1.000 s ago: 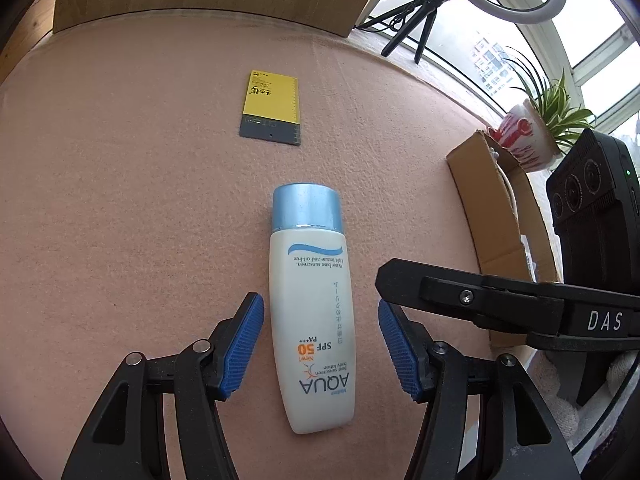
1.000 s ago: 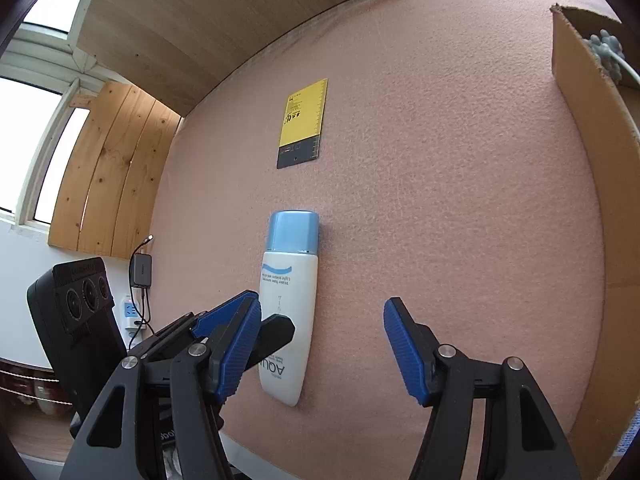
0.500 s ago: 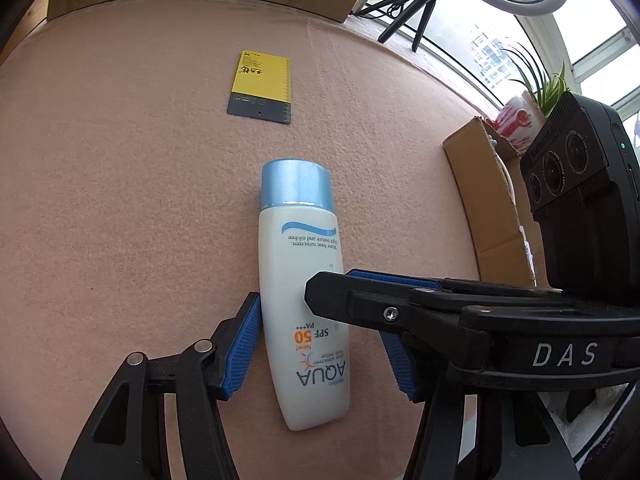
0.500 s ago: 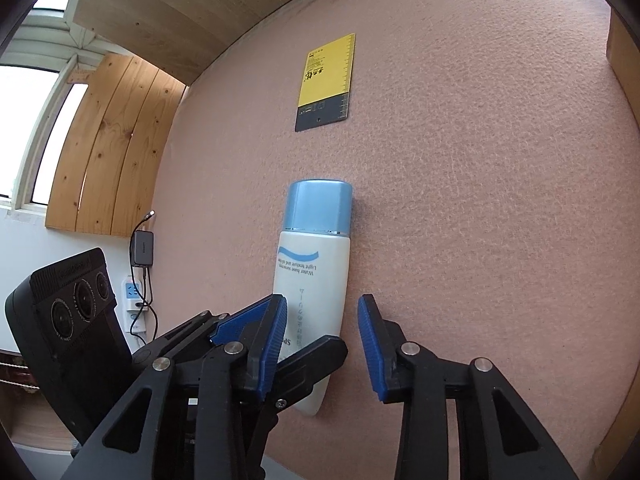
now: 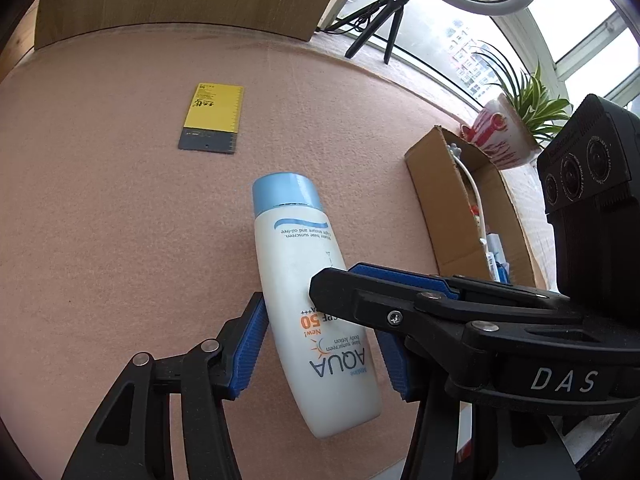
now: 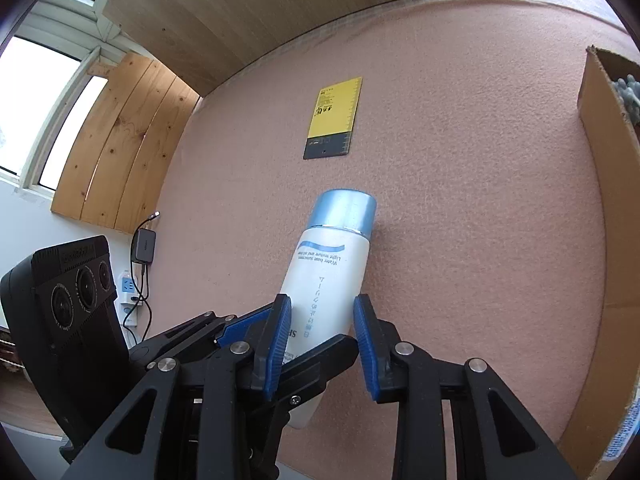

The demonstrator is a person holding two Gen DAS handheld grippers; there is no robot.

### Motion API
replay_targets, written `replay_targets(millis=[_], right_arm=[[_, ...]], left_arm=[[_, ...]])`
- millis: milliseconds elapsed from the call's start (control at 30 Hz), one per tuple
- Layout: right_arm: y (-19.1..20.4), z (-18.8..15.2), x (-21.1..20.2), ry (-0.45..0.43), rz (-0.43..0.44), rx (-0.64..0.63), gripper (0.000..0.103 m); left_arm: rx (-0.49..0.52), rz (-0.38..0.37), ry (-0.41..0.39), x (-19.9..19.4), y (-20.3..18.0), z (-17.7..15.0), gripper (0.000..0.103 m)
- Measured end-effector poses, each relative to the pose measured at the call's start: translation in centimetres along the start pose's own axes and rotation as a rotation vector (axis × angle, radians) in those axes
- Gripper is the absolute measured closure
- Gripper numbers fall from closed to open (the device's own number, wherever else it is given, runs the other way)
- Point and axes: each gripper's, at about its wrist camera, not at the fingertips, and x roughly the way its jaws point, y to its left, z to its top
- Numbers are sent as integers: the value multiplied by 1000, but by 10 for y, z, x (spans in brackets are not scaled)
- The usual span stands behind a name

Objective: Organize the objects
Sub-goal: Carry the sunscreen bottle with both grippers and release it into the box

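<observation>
Around bottle (image 6: 326,280): both downward-tilted grippers.

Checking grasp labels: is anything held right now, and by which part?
The sunscreen bottle is clamped across its white body by the right gripper and the left gripper, both closing.

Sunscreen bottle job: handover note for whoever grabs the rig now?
Right claw: closing on the sunscreen bottle, pads against its sides at mid-body.
Left claw: closing, straddles the bottle's base end; left pad touching, right pad hidden behind the right claw.
Bottle: cap end tilted up off the pink mat.
Cardboard box: on the right, already holds items.
Yellow card: flat on the mat.
Done: bottle gripped.
Left: probably move it into the box.
</observation>
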Motion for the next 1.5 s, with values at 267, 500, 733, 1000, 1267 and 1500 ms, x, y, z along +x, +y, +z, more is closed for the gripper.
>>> replay_targets(millis=[267, 500, 733, 1000, 1267, 1500], right_arm=[[-16, 1, -51, -102, -21, -6, 74], [-44, 2, -99, -185, -50, -1, 74], [-83, 7, -137, -248, -91, 35, 74], [-135, 8, -170, -295, -128, 81, 74], [-169, 12, -187, -324, -156, 106, 74], [-185, 18, -190, -342, -234, 125, 58]], left_arm=[[79, -29, -56, -6, -55, 16, 47], [152, -67, -79, 3, -111, 28, 47], [217, -106, -68, 29, -167, 37, 47], [270, -137, -49, 63, -216, 42, 48], [304, -155, -55, 89, -243, 51, 46], [291, -75, -64, 100, -235, 60, 22]])
